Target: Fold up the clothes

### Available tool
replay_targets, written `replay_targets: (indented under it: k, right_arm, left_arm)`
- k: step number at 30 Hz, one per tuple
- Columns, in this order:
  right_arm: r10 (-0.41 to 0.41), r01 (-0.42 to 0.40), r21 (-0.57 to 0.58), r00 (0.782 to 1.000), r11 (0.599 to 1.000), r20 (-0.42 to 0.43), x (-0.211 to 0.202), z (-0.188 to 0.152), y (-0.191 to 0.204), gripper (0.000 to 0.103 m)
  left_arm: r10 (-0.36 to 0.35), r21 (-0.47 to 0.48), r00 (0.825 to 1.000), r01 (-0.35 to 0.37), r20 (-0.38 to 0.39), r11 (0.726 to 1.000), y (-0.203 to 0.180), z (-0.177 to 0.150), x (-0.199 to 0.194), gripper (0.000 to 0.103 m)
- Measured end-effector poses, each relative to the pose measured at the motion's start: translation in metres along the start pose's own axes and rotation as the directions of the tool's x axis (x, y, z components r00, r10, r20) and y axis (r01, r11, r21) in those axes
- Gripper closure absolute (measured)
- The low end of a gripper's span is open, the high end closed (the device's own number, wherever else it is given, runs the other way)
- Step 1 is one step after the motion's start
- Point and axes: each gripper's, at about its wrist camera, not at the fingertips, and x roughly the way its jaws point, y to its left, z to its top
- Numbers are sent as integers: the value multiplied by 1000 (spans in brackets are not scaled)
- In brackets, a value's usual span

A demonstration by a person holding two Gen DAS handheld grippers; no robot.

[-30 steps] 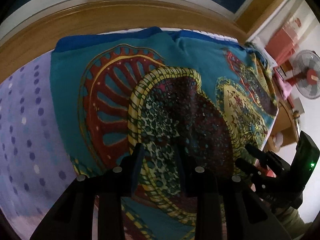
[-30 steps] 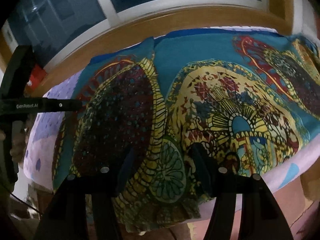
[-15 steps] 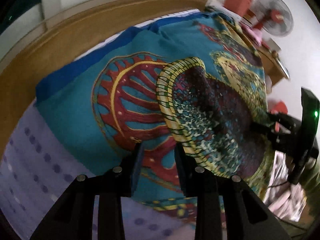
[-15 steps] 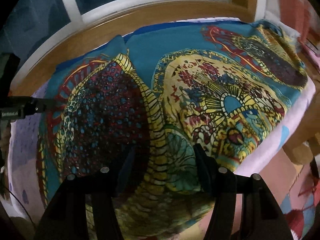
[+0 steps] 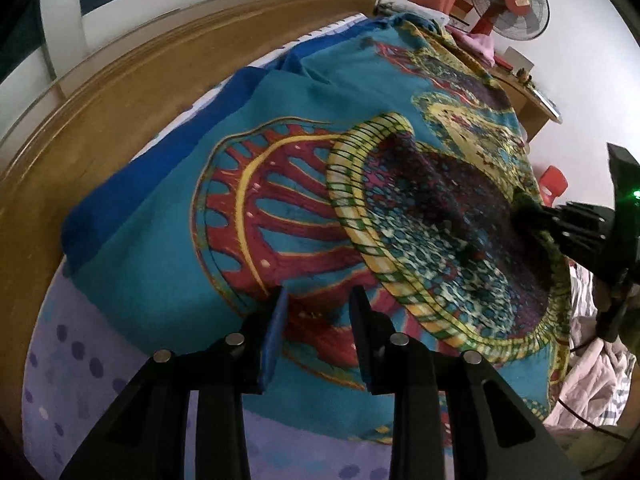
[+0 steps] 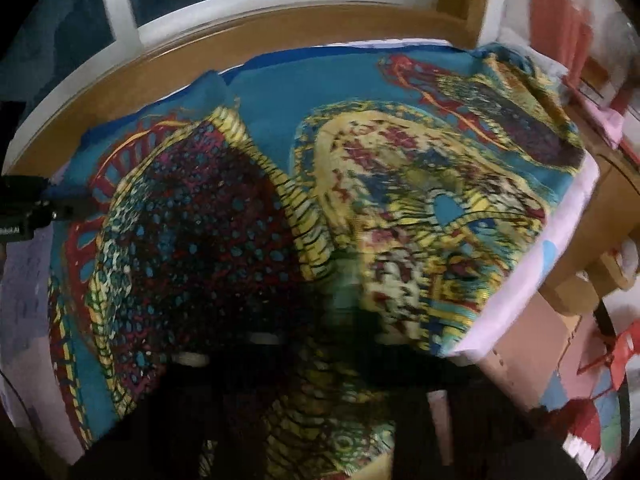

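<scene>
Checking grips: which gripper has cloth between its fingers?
The right gripper: its fingers pinch the cloth. The left gripper is open, holding nothing.

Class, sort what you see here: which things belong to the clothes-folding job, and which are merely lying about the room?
Part of the job:
patterned teal garment
left gripper
right gripper
bed sheet it lies on

Just lying about:
standing fan
pink crumpled cloth
red stool
wooden window sill

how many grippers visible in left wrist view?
2. The left gripper sits at bottom centre, fingers apart above the patterned cloth. The right gripper comes in from the right edge, its tips at the cloth.
</scene>
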Motion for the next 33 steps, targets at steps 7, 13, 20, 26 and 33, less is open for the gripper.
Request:
replay_targets:
  k: [7,13,20,26,33]
  right_arm:
    - [-150,151,52,988,987,-16,-3,0,-10,101]
    - [-172,173,4,984,985,-55,8,10,-8,98]
    - [-179,171,89,980,981,85,-55,-1,3,43]
    - [-41,45,-47,996,998,83,-80,-36,61,43]
    - [62,-59,-198,998,978,13,-81,-81,124,43]
  left_arm:
    - [-22,-55,999,24,36,998,22,6,10,72]
    - [-3,-26,1000,4,23,1000,18,7,9,72]
    - [6,-129,998,2,62,992,39,-8,-18,72]
    - [9,-381,994,35,113,924,97,-37,-41,71]
    - [-53,-505,979,146,195,850,121,-51,-36,50]
